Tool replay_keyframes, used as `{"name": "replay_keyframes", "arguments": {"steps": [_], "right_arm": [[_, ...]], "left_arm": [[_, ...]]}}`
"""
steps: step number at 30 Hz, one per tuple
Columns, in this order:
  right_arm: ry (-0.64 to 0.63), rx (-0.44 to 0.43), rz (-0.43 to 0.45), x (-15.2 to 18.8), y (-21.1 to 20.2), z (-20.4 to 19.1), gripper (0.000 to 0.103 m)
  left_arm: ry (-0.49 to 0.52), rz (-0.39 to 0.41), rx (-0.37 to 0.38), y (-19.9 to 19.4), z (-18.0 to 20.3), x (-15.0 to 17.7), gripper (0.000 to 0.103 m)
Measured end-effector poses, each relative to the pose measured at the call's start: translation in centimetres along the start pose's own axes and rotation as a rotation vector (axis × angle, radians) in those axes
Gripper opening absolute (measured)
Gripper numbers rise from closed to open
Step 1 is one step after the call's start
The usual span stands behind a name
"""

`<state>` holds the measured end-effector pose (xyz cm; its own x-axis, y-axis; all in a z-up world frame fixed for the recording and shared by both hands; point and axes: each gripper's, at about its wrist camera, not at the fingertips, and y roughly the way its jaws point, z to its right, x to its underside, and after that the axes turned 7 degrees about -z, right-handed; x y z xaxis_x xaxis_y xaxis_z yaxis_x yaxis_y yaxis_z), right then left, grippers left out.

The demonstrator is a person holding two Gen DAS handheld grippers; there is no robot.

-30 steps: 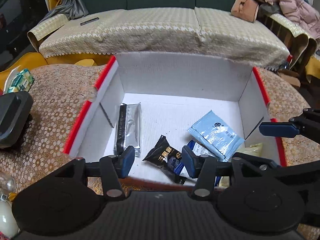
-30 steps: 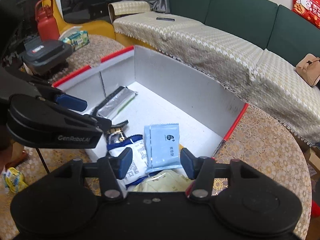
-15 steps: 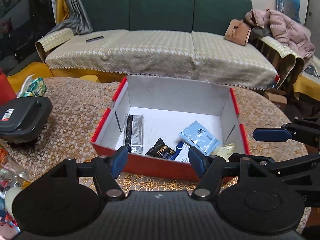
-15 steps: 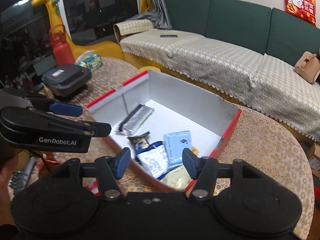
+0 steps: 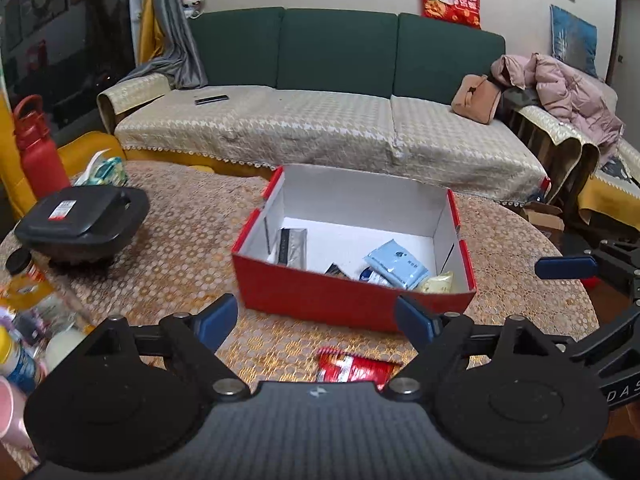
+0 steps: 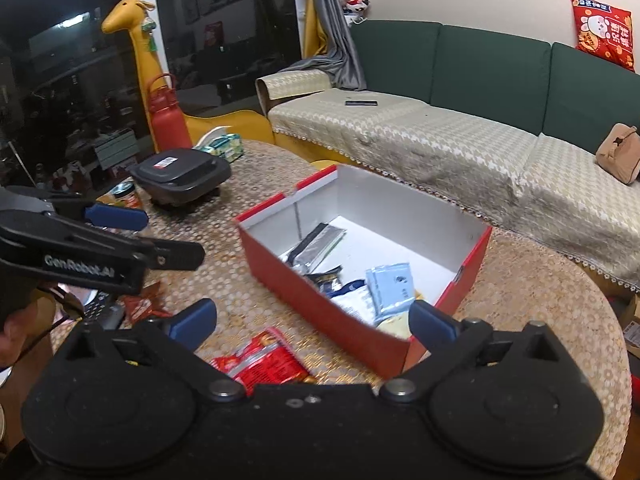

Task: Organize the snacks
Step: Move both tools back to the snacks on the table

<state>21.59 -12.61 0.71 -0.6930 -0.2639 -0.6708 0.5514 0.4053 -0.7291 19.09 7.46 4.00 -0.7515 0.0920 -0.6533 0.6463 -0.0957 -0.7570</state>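
Left gripper: the black two-finger left gripper [image 5: 316, 318] with blue pads hangs above the table in front of the box; its jaws are opening, already wide, with nothing between them.
Right gripper: the black two-finger right gripper [image 6: 312, 322] with blue pads hangs beside it, just short of the box's near corner; its jaws are opening, spread wide, and grip nothing.
Box: the red cardboard box with white inside [image 5: 344, 300] sits open-topped on the round table under a gold patterned cloth [image 5: 188, 236].
Snacks in the box: a silver foil packet [image 5: 294, 246] lies by the left wall; a pale blue sachet [image 5: 396, 264], a dark wrapped snack [image 6: 324, 278], a blue-and-white packet [image 6: 354, 300] and a yellowish packet [image 5: 438, 282] crowd the near right corner.
Snack outside: a red crinkled snack packet [image 6: 264, 364] lies on the cloth just in front of the box, below both grippers.
Left of the table: a black lidded appliance [image 5: 80, 220], a red bottle with a handle [image 5: 38, 152] and some jars.
Background: a green sofa with a beige cover [image 5: 320, 128].
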Motion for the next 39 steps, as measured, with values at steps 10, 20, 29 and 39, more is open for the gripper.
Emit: {"name": "replay_keyframes", "arguments": {"steps": [10, 20, 29, 39], "right_arm": [[-0.008, -0.022, -0.058, 4.1, 0.4, -2.0, 0.103], [-0.006, -0.017, -0.163, 7.6, 3.1, -2.7, 0.102], [0.008, -0.031, -0.226, 8.8, 5.3, -1.8, 0.101], [0.006, -0.048, -0.284, 9.4, 7.4, -1.3, 0.097]], "left_arm": [[-0.196, -0.074, -0.063, -0.1, -5.1, 5.7, 0.09], [-0.478, -0.238, -0.075, 4.8, -8.1, 9.1, 0.09], [-0.639, -0.34, -0.147, 9.3, -8.2, 9.7, 0.09], [-0.743, -0.387, -0.233, 12.3, -8.6, 9.6, 0.089]]}}
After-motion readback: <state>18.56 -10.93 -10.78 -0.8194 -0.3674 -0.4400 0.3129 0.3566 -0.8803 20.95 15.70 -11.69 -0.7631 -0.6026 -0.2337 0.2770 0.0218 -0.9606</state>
